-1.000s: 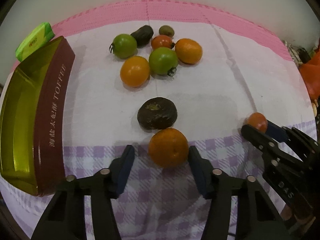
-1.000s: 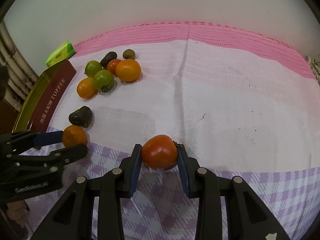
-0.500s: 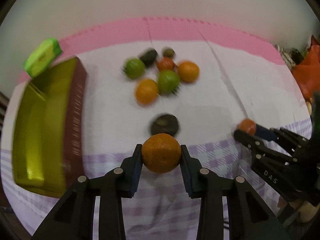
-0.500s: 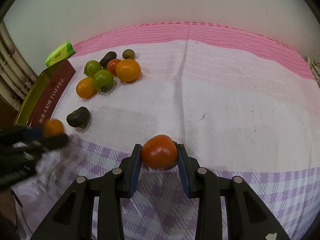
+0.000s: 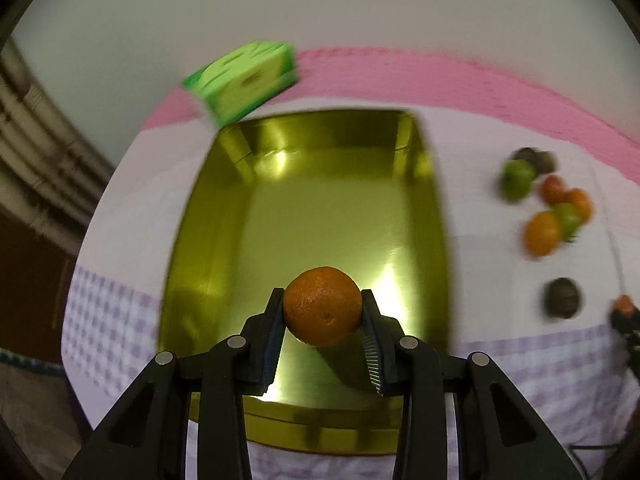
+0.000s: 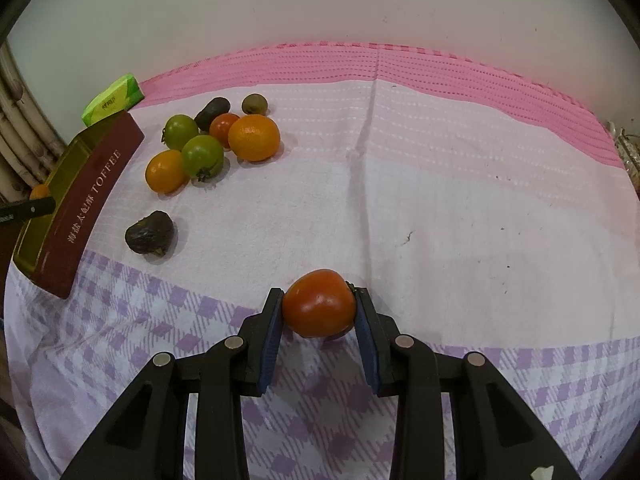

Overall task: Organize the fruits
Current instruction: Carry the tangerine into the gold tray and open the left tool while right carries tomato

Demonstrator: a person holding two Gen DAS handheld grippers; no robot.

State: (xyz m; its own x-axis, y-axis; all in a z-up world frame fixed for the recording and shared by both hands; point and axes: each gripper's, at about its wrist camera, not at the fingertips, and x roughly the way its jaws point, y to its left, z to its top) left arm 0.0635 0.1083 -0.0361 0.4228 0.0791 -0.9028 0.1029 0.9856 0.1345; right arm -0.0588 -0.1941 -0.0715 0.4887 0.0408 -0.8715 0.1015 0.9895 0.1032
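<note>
Round orange mandarin (image 5: 322, 305) is sitting pinched in the left gripper (image 5: 322, 314) over the gold tin (image 5: 320, 184) lettered "TOFFEE"; the right gripper (image 6: 319, 312) is pinching a red tomato (image 6: 319, 303).

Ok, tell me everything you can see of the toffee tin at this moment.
The tin is an open rectangular metal box with rounded corners, shiny gold inside and nothing lying in it. Its outer wall is dark red with white lettering reading TOFFEE. It sits flat on the cloth at the table's left side, a green box behind it. The left gripper holds an orange over it.
</note>
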